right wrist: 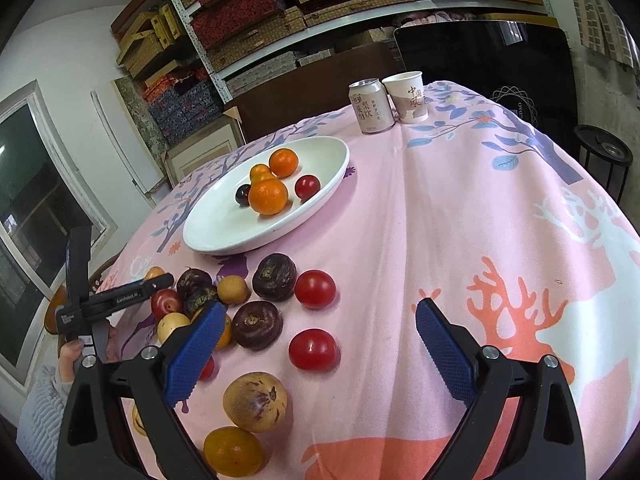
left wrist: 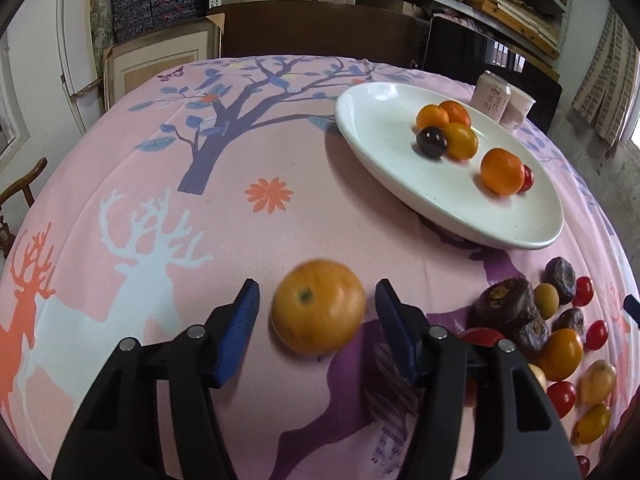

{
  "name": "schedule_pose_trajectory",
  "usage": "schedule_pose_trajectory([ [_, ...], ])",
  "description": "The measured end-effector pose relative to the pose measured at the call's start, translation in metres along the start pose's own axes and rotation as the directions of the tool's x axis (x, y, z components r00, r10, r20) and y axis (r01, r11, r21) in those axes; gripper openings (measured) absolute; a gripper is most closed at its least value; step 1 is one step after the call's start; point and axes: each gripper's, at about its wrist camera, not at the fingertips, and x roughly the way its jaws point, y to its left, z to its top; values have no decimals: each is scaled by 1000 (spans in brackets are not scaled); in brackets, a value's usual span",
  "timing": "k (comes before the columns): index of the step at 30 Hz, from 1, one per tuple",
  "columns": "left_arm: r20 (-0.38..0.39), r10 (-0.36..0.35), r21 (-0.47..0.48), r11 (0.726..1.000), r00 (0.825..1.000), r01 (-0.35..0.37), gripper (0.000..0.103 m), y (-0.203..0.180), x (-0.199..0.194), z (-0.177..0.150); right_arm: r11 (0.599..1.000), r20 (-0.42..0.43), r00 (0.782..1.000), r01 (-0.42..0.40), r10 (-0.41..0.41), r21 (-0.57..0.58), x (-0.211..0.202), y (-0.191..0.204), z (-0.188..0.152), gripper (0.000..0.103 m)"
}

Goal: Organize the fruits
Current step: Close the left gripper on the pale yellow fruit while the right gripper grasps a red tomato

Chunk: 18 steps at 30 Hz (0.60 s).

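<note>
In the left wrist view, the left gripper [left wrist: 316,304] fills the lower part of the frame with its blue-padded jaws standing apart on either side of an orange fruit [left wrist: 318,307]. The fruit lies on the pink tablecloth [left wrist: 280,152] at lower centre, slightly blurred, and a narrow gap shows between it and each pad, so the claw is open around the fruit and not yet pressing on it. The white oval plate [left wrist: 384,120] sits in the upper right of this frame, holding several orange fruits, one dark round fruit [left wrist: 431,142] and a small red one at its right side. Along the right edge, below the plate, lies a loose heap of fruit [left wrist: 560,320] (dark brown ones, small red tomatoes and yellow-orange pieces).

In the right wrist view, the right gripper [right wrist: 320,344] stands wide open at the bottom of the frame, with nothing between its fingers; a red tomato [right wrist: 312,349] lies on the cloth just beyond and between the tips. The heap spreads across the lower left, and the plate [right wrist: 224,232] is at centre left. A drink can [right wrist: 370,106] and a paper cup [right wrist: 408,97] stand side by side at upper centre. At the left edge, a hand [right wrist: 70,354] holds the other gripper's handle.
</note>
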Motion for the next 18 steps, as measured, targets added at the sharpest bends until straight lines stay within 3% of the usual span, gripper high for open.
schedule_pose_trajectory([
  [1, 6, -4, -1, 1000, 1000, 4, 58, 0, -1, 0, 1000, -3, 1000, 3, -3, -9, 1, 1, -1, 97],
  [4, 4, -38, 20, 999, 999, 38, 43, -4, -1, 1, 999, -7, 1000, 9, -9, -38, 2, 5, -2, 97],
  [10, 13, -4, 69, 998, 1000, 3, 42, -13, -8, -6, 998, -6, 999, 35, -36, -51, 4, 1, -1, 96],
  [15, 21, -8, 72, 997, 1000, 6, 43, -13, -15, -11, 999, -54, 998, 39, -40, -11, 12, -9, -2, 81],
  [18, 21, -9, 72, 997, 1000, 7, 43, -13, -16, -13, 999, -71, 997, 26, -29, -41, 15, -2, -5, 80],
])
